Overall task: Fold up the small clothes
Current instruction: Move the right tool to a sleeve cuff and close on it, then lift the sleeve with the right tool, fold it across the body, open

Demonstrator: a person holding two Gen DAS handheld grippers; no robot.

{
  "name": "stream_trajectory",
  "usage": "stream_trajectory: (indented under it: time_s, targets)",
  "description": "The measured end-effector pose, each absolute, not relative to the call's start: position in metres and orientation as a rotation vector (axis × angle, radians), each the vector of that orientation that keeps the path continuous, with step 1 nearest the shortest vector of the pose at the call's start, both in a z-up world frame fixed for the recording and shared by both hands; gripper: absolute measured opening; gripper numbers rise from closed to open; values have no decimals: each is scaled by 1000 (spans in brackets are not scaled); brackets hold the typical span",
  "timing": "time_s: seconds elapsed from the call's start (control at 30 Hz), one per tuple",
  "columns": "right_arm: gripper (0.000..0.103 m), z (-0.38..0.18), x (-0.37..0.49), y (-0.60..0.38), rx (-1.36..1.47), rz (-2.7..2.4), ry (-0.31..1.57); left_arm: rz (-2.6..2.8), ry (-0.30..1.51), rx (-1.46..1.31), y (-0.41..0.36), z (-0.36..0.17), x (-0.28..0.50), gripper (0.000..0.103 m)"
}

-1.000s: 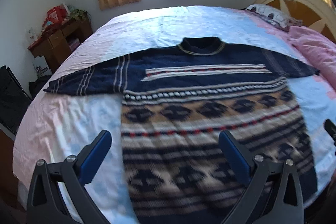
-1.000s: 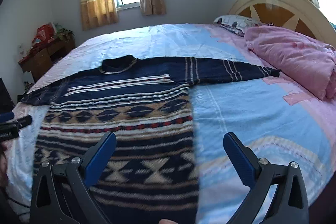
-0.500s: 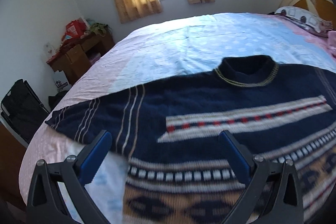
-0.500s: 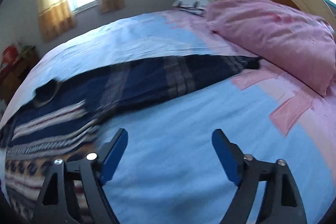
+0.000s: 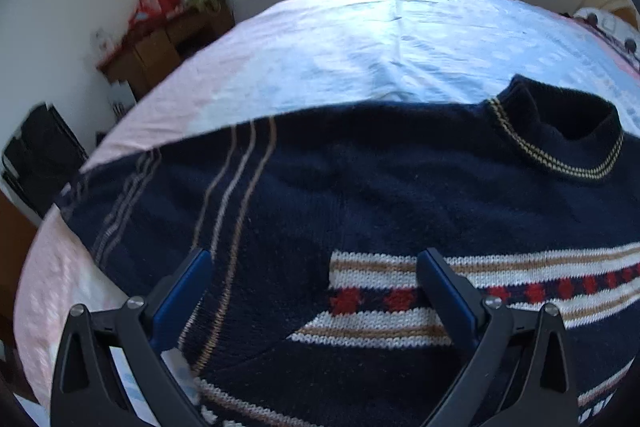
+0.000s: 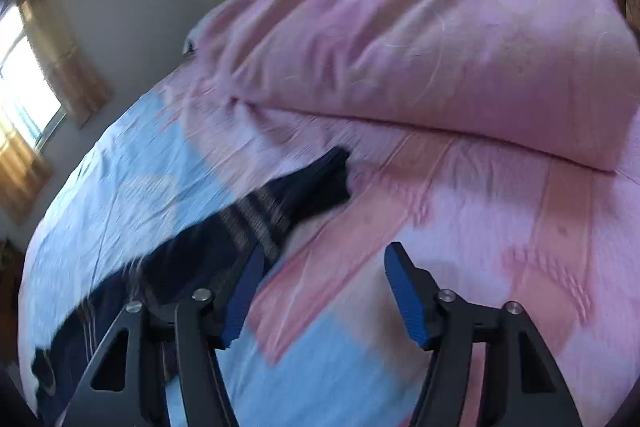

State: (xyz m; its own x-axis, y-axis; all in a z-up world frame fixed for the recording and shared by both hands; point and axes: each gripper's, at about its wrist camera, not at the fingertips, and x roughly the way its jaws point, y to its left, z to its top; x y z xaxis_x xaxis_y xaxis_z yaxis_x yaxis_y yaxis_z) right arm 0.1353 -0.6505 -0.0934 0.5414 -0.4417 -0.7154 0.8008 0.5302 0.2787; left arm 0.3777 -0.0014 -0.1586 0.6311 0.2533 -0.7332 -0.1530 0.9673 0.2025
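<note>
Sweater: a navy knit sweater (image 5: 380, 195) with tan, white and red stripes lies flat on the bed (image 5: 380, 39), collar toward the window.
Right sleeve: the sweater's sleeve (image 6: 256, 227) stretches across the blue and pink sheet, its cuff near the pink quilt (image 6: 420, 39).
Left claw: the left claw (image 5: 314, 279) hangs over the sweater's shoulder and chest, fingers wide apart, gripping nothing.
Right claw: the right claw (image 6: 324, 291) sits beside the sleeve's end, fingers apart, empty; its left finger overlaps the sleeve's edge.
</note>
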Motion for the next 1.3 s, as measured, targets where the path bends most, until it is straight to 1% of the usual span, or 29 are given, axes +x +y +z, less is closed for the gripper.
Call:
stream_trajectory:
  time_s: [0.13, 0.23, 0.27, 0.3, 0.37, 0.4, 0.43, 0.47, 0.5, 0.57, 0.7, 0.9, 1.13, 1.3]
  targets:
    - [56, -99, 147, -684, 748, -805, 608, 232, 873, 127, -7, -164, 378, 103]
    - [55, -100, 159, -697, 760, -805, 614, 233, 874, 127, -10, -164, 376, 103]
    - [53, -101, 162, -700, 763, -806, 615, 233, 876, 123, -10, -164, 376, 103]
    - [50, -102, 167, -701, 759, -810, 619, 231, 879, 119, -11, -164, 376, 103]
    - [32, -104, 180, -706, 736, -817, 644, 220, 886, 110, -9, -166, 378, 103]
    - [30, -104, 184, -707, 725, -822, 651, 213, 891, 105, -9, -167, 379, 103]
    - [23, -104, 187, -708, 709, -830, 655, 208, 895, 102, -9, -167, 380, 103]
    - [19, -103, 191, -708, 689, -839, 659, 202, 897, 99, -9, -167, 380, 103]
    - [18, -101, 194, -706, 660, -848, 658, 196, 899, 93, -8, -168, 380, 103]
    - [12, -97, 199, -701, 619, -855, 654, 179, 908, 63, -5, -169, 381, 103]
    - [10, -81, 205, -683, 512, -846, 634, 153, 927, -6, 3, -171, 384, 103]
    - [9, -42, 227, -634, 368, -762, 573, 150, 925, -7, 2, -171, 384, 103]
    - [9, 9, 268, -524, 164, -541, 499, 133, 930, -34, 6, -172, 383, 103]
    - [9, 14, 298, -432, 75, -356, 511, 125, 931, -44, 9, -172, 384, 103]
